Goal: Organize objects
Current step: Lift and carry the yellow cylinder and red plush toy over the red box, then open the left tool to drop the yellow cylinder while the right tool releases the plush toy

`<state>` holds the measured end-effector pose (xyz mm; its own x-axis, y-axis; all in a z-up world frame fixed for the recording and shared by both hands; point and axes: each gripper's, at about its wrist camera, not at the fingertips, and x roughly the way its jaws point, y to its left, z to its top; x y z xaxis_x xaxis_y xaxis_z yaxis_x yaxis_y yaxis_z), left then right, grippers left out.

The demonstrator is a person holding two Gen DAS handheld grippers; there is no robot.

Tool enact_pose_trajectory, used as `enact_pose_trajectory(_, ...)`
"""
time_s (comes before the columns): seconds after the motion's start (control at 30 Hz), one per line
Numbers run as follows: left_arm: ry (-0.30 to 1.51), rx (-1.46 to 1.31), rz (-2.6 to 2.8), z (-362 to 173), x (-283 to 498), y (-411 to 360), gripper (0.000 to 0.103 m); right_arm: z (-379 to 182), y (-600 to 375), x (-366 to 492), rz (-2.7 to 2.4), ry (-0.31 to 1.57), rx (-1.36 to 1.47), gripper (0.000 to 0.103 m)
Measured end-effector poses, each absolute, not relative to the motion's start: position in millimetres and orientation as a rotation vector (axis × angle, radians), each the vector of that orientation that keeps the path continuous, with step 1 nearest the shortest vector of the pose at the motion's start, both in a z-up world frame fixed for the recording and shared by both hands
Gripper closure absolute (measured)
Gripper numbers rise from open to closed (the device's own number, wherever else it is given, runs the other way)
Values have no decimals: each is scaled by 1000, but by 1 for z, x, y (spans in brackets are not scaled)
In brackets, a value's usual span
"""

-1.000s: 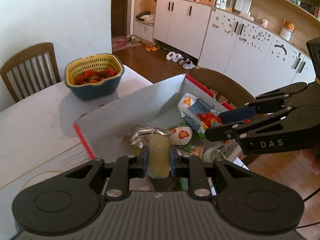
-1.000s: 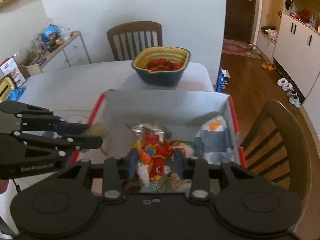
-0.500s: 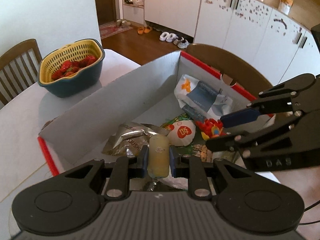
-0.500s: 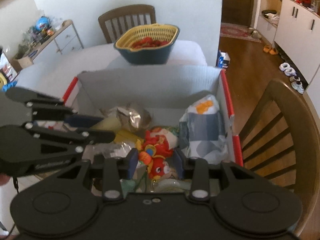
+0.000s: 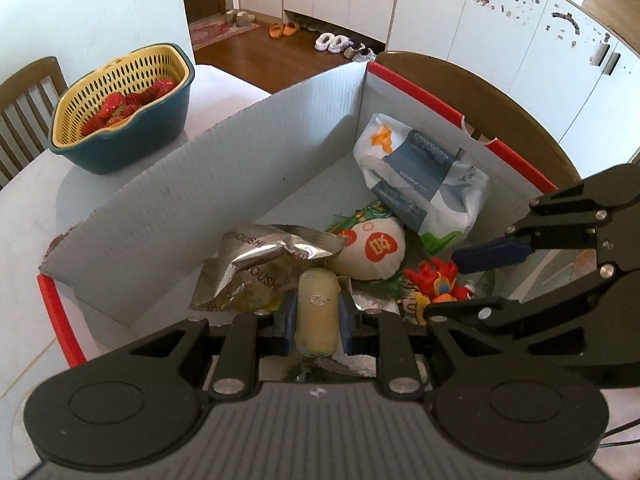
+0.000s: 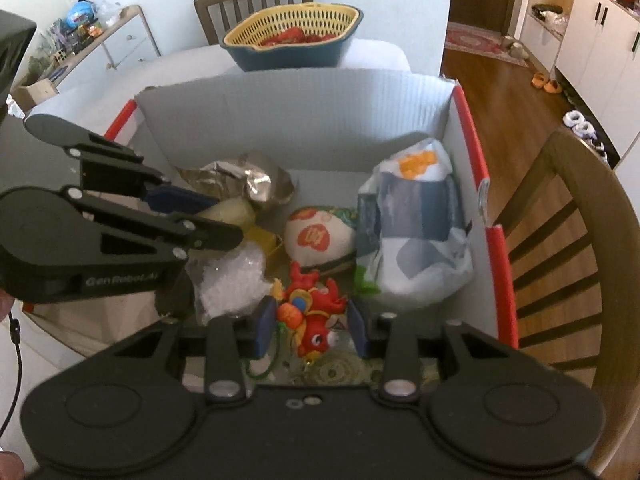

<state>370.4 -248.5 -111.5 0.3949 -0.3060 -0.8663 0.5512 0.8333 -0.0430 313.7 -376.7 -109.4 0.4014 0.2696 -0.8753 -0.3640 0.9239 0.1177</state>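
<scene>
1. The pale yellow tube (image 5: 318, 312) sits clamped between my left gripper (image 5: 318, 320) jaws, over the box (image 5: 200, 184).
2. The red toy (image 6: 310, 316) lies in the gap of my right gripper (image 6: 310, 330), jaws parted, contact unclear.
3. At 12 o'clock: foil bag (image 5: 260, 268), strawberry basket (image 5: 120, 108) beyond.

The box (image 5: 224, 168) is matt, ribbed corrugated board. A crinkled pouch (image 5: 260, 264) shines like metal foil. The tissue pack (image 5: 424, 180) wears glossy plastic film. The toy (image 6: 312, 316) looks like plush cloth. The basket (image 5: 120, 92) is smooth perforated plastic, and the chair (image 6: 576, 216) is polished wood.
</scene>
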Motion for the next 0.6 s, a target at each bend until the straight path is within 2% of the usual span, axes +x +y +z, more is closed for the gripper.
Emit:
enact_pose_trajectory(0.17,1030,269,-542,-112,369,-250,82,-112,-375,313,396,1095,-98,65)
enact_pose_trajectory(0.33,1013,264,-540,-108,365,-248,82,-106,-379,310,385,1093,-73,48)
enact_pose_trajectory(0.43,1007,246,-542,-105,361,-244,82,-100,-381,306,372,1077,-56,45)
enact_pose_trajectory(0.6,985,210,-548,-96,353,-237,75,-87,-382,296,364,1056,-48,42)
